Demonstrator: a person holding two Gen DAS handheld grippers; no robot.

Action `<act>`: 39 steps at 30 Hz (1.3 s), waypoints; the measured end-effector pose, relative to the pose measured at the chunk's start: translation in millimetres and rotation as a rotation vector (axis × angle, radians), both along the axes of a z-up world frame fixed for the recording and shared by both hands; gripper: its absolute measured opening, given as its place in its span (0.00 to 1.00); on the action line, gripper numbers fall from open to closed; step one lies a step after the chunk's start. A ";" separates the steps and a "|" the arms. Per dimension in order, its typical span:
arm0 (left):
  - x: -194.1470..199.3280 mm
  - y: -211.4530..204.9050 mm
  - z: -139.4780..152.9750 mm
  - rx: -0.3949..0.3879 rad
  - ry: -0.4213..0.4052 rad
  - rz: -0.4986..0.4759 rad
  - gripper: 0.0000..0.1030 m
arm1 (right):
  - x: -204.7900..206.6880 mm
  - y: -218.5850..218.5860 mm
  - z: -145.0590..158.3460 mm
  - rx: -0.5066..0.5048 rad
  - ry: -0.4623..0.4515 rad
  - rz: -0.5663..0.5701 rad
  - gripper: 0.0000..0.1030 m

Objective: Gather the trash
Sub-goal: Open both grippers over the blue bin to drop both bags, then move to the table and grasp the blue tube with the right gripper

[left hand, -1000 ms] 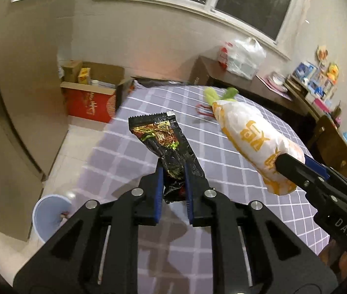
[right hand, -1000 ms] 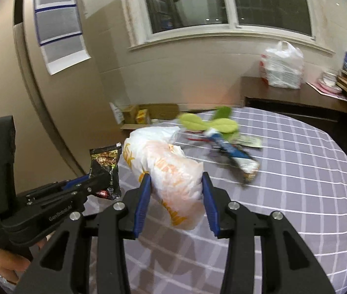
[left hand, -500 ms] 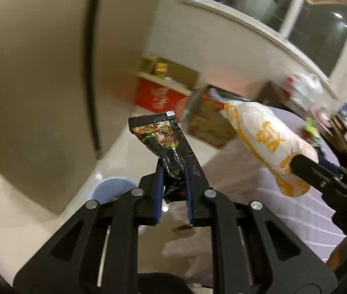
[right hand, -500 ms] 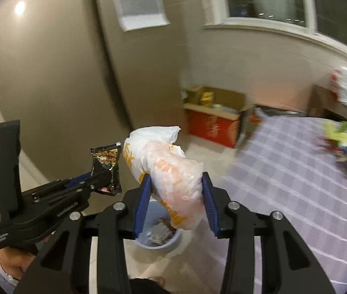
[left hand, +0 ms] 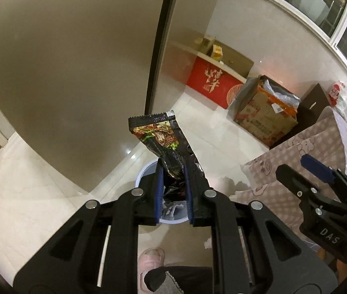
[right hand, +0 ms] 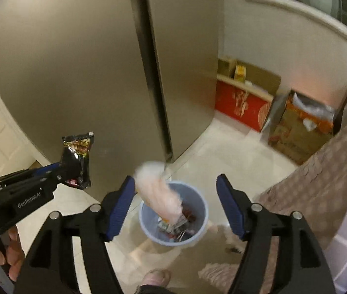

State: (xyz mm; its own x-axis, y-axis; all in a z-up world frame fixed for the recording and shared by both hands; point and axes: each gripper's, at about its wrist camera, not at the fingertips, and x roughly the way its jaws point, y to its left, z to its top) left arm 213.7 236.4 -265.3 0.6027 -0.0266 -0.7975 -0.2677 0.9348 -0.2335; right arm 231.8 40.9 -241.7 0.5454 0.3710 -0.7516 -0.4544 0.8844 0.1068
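My left gripper (left hand: 172,191) is shut on a black snack wrapper (left hand: 163,144) and holds it above the pale blue trash bin (left hand: 146,171). The wrapper also shows in the right wrist view (right hand: 76,159), left of the bin. My right gripper (right hand: 176,205) is open, directly above the bin (right hand: 173,220). The white and orange plastic bag (right hand: 158,191) is blurred in the air between its fingers, falling into the bin, which holds several wrappers.
A steel fridge (right hand: 100,73) stands just behind the bin. A red box (right hand: 242,107) and a cardboard box (right hand: 301,132) sit on the floor by the wall. The table with its checked cloth (right hand: 332,183) is at right. A slippered foot (left hand: 150,257) is below.
Both grippers swung from over the table to over the bin on the floor. My right gripper opened and let go of the plastic bag, which drops. The left still holds the wrapper.
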 end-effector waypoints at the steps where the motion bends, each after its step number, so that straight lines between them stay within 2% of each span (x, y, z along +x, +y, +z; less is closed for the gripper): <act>1: 1.3 0.2 -2.4 -0.006 0.005 -0.006 0.15 | 0.1 -2.9 -3.0 -0.002 0.007 -0.007 0.67; 5: 8.4 -6.3 -11.5 -0.014 0.019 -0.033 0.15 | 1.6 -16.1 -5.2 0.000 0.012 -0.028 0.72; 13: 15.8 -28.7 -9.9 -0.006 0.022 -0.077 0.15 | 1.4 -26.7 -4.3 0.025 0.019 -0.040 0.73; 25: 29.3 -41.2 -2.5 0.023 0.020 -0.093 0.17 | -5.8 -46.5 20.9 0.080 -0.053 -0.078 0.77; 26: 30.7 -42.1 -2.2 0.027 0.026 -0.087 0.19 | -6.2 -48.8 22.6 0.084 -0.060 -0.083 0.77; 27: 31.9 -43.0 -2.7 0.034 0.049 -0.080 0.38 | -6.7 -50.5 23.7 0.085 -0.064 -0.088 0.77; 28: 31.1 -42.4 -2.7 0.039 0.063 -0.070 0.75 | -7.0 -51.9 24.6 0.086 -0.065 -0.092 0.78; 30: 25.1 -42.6 2.6 0.058 0.030 -0.045 0.77 | -7.6 -55.1 26.1 0.093 -0.064 -0.097 0.78; 39: 10.0 -53.3 28.5 0.083 -0.009 -0.058 0.77 | -17.4 -62.3 34.3 0.092 -0.066 -0.101 0.78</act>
State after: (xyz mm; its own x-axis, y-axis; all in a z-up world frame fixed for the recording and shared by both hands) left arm 223.8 183.1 -236.9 0.6092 0.0039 -0.7930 -0.2108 0.9648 -0.1572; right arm 214.4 -21.4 -207.4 0.6308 0.3780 -0.6777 -0.3728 0.9136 0.1625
